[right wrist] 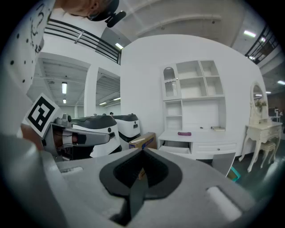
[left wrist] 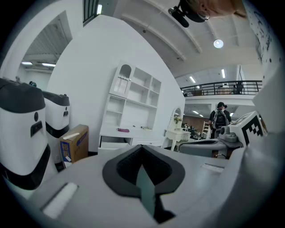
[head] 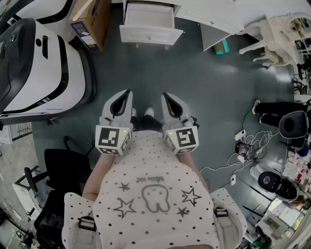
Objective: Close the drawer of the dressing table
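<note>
The white dressing table [head: 209, 12] stands far ahead across the grey floor. Its left drawer [head: 148, 22] is pulled out, with the front panel toward me. In the left gripper view the open drawer [left wrist: 113, 144] shows below the shelves, and in the right gripper view the drawer [right wrist: 177, 148] juts from under the tabletop. My left gripper [head: 128, 93] and right gripper [head: 164, 96] are held side by side close to my body, well short of the drawer. Both have their jaws pressed together with nothing between them.
A cardboard box [head: 90, 22] sits left of the drawer, beside large white machines [head: 39, 68]. A white stool [head: 277, 36] stands at the right of the dressing table. Cables and devices [head: 248, 151] lie on the floor to the right. A black office chair [head: 63, 170] is at my left.
</note>
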Motion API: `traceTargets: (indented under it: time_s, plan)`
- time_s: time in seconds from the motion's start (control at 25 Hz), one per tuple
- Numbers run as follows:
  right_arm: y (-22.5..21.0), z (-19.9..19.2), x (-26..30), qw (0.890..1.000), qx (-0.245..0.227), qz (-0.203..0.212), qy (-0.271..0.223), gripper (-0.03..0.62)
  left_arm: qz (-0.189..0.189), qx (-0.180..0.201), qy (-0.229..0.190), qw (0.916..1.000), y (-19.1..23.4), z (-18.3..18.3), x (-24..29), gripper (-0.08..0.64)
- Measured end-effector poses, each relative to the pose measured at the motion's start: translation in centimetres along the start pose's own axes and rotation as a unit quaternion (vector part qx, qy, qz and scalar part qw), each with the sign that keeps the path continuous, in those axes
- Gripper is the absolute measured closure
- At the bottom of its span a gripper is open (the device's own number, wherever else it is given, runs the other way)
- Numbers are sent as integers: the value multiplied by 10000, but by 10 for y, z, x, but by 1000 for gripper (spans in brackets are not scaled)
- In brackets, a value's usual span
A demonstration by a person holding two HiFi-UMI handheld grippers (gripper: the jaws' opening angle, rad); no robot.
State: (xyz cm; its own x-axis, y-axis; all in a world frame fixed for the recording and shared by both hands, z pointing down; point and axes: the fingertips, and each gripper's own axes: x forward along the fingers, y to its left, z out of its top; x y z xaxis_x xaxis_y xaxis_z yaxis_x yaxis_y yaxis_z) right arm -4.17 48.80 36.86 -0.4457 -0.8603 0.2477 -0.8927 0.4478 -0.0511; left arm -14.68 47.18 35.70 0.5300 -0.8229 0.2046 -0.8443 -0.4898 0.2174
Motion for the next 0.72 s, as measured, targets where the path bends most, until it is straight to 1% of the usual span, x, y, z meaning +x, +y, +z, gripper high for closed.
traceTargets:
  time_s: [0.12,0.24,0.44,0.56,0.72]
  plan:
    - [-1,0,0,10000,12,-11,-7,598,7,51,-9,10000,1,1,0,565]
    - [-4,1,-4,10000,1,12,-30,598,43,23,-6,10000,-2,0,-1,565]
    - [-8,-6,-12,9998,-81,192,-5,598,133,-99,24,9999,-11,-7,2,565]
    - [-3,-6,-9,9987,-315,396,49,598,234,-142,-22,9996,-9,-11,4,565]
    - [0,-9,-12,9926,-859,833,216,598,317,-166,-114,9993,-27,-8,17,565]
